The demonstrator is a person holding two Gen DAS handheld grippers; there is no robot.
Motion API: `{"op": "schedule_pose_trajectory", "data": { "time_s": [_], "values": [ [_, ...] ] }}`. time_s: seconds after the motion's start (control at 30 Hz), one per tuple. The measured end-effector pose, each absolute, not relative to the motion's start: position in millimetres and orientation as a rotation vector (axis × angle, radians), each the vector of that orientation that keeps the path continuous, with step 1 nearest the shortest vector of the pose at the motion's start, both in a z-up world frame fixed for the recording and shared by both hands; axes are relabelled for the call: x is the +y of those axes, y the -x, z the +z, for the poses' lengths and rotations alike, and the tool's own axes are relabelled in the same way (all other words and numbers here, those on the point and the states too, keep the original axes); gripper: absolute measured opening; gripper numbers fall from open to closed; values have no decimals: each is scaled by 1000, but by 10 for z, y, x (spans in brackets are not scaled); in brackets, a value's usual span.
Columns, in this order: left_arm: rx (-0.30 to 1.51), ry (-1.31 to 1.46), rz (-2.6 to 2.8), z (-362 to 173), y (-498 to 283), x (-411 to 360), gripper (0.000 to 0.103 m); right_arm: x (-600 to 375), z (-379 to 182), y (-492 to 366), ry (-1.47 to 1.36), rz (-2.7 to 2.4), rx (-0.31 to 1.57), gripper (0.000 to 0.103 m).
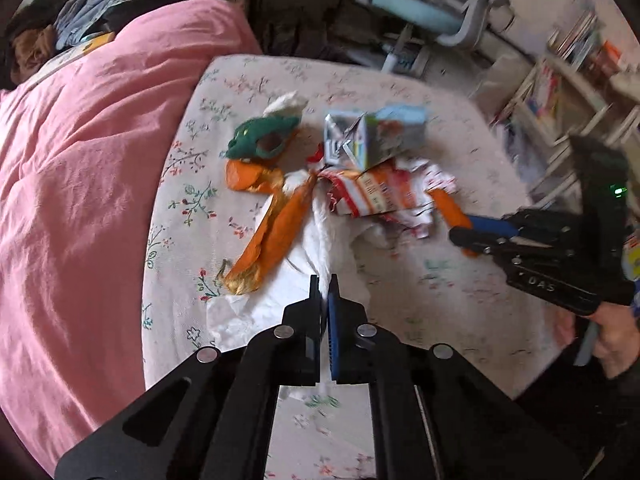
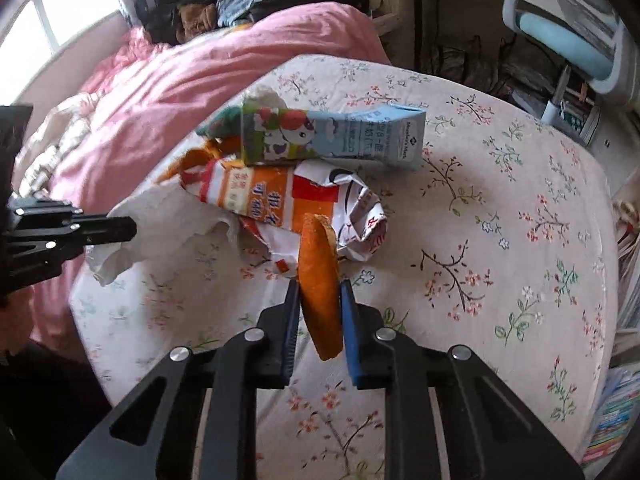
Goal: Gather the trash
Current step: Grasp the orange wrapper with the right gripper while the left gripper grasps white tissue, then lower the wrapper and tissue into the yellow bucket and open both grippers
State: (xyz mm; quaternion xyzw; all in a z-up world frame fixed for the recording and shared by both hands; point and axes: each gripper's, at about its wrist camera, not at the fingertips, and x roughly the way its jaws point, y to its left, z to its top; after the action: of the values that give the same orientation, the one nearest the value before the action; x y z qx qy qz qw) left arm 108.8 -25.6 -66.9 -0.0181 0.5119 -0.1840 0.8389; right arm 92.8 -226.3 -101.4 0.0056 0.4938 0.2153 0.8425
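A heap of trash lies on the floral bed sheet: a milk carton, an orange and white snack wrapper, a green wrapper, orange peel and a white tissue. My left gripper is shut on the white tissue. My right gripper is shut on an upright piece of orange peel, just in front of the carton and wrapper. The right gripper also shows in the left wrist view, the left gripper in the right wrist view.
A pink duvet covers the left of the bed, with piled clothes behind it. A blue and white chair stands beyond the bed. Bookshelves are at the right. The bed edge curves along the right.
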Motion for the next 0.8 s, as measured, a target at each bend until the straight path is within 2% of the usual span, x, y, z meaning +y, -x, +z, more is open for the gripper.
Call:
{"op": "schedule_pose_trajectory", "data": {
  "time_s": [0.2, 0.37, 0.8],
  "values": [
    [970, 140, -508, -365, -949, -203, 4, -2416, -849, -803, -158, 520, 1020, 21],
    [900, 149, -570, -172, -763, -244, 4, -2406, -756, -634, -163, 545, 1002, 21],
    [900, 89, -634, -191, -7, -467, 4, -2357, -732, 29, -207, 608, 979, 21]
  ]
}}
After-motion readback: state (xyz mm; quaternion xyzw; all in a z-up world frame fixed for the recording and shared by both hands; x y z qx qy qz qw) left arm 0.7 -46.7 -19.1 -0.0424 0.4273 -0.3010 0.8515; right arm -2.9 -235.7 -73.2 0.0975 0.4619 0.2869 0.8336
